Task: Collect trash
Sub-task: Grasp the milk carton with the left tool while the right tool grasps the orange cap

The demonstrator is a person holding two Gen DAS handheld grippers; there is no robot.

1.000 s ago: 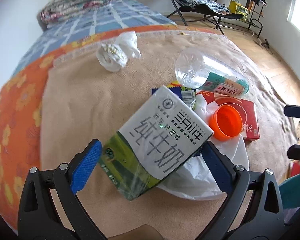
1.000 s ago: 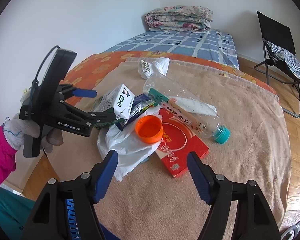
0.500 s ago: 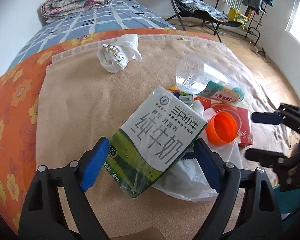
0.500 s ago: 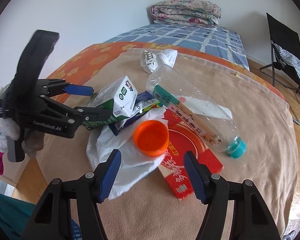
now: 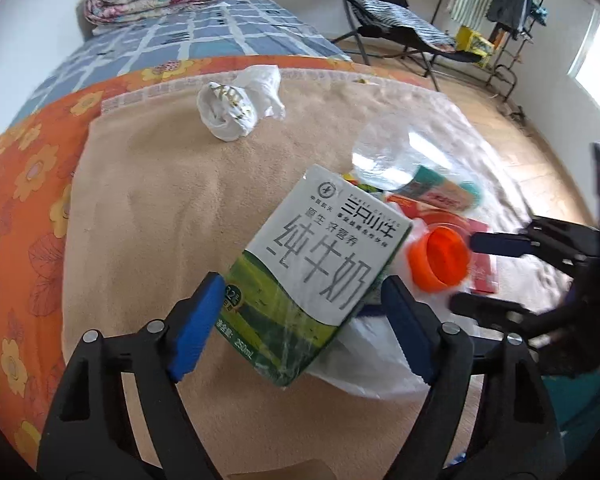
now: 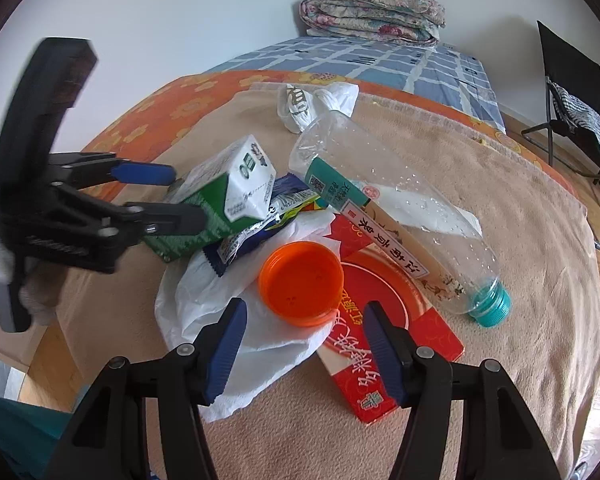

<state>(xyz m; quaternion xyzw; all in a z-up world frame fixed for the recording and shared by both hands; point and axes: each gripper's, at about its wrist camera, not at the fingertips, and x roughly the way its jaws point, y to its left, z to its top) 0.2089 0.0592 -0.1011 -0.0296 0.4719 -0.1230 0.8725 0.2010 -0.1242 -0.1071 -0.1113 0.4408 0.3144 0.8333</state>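
Note:
A green and white milk carton [image 5: 316, 272] lies tilted on a trash pile on the tan blanket [image 5: 160, 208]. My left gripper [image 5: 300, 320] is open, its blue fingers on either side of the carton's lower end; I cannot tell whether they touch it. The carton also shows in the right wrist view [image 6: 224, 196]. My right gripper [image 6: 304, 344] is open just in front of an orange cap [image 6: 302, 282] that rests on a white plastic bag [image 6: 236, 320]. A clear plastic bottle [image 6: 396, 216] lies over a red flat box [image 6: 388, 344].
A crumpled white bag [image 5: 236, 108] lies farther back on the blanket. A snack wrapper [image 6: 268, 220] sits under the carton. An orange flowered cover [image 5: 20, 200] and a checked bed [image 5: 200, 36] lie beyond. A folding chair [image 6: 580, 112] stands on the wooden floor at the right.
My left gripper has narrowed around the milk carton. My right gripper has moved forward, closer to the orange cap.

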